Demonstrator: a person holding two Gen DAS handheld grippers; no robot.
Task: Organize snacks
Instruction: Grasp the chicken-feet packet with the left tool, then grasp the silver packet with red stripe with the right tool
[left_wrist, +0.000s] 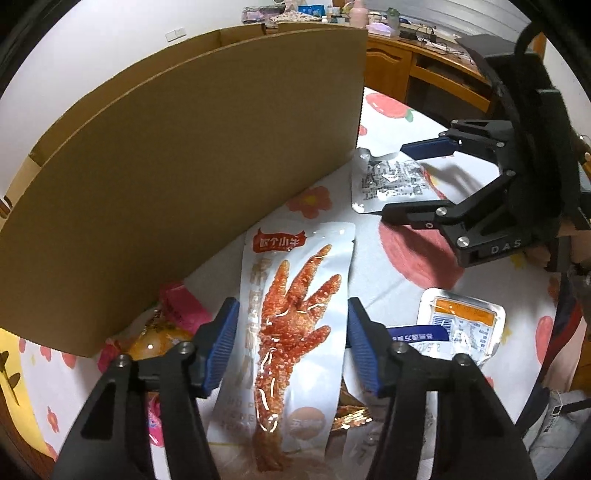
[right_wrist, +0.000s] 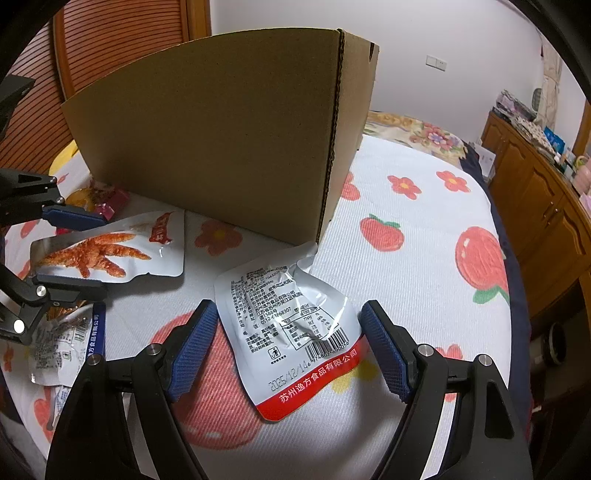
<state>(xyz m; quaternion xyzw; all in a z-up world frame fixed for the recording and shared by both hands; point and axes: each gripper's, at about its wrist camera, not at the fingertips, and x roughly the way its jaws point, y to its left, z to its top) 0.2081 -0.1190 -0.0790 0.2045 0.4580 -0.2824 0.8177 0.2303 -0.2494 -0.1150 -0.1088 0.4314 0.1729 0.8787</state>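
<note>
A tall cardboard box (left_wrist: 184, 155) stands on the bed; it also shows in the right wrist view (right_wrist: 221, 140). A silver chicken-foot snack pack (left_wrist: 291, 332) lies flat between the open fingers of my left gripper (left_wrist: 291, 347); it also shows in the right wrist view (right_wrist: 110, 251). A silver pouch with a red edge (right_wrist: 291, 332), printed side up, lies between the open fingers of my right gripper (right_wrist: 288, 347); in the left wrist view it is the silver pouch (left_wrist: 388, 181) with my right gripper (left_wrist: 410, 181) around it. I cannot tell if either gripper touches its pack.
The bed has a white cover (right_wrist: 406, 258) with red fruit and flowers. More packs lie nearby: a pink one (left_wrist: 184, 306) and an orange one (left_wrist: 155, 339) by the box, an orange-labelled silver one (left_wrist: 461, 321), a blue-edged one (right_wrist: 62, 343). A wooden cabinet (right_wrist: 535, 192) stands at right.
</note>
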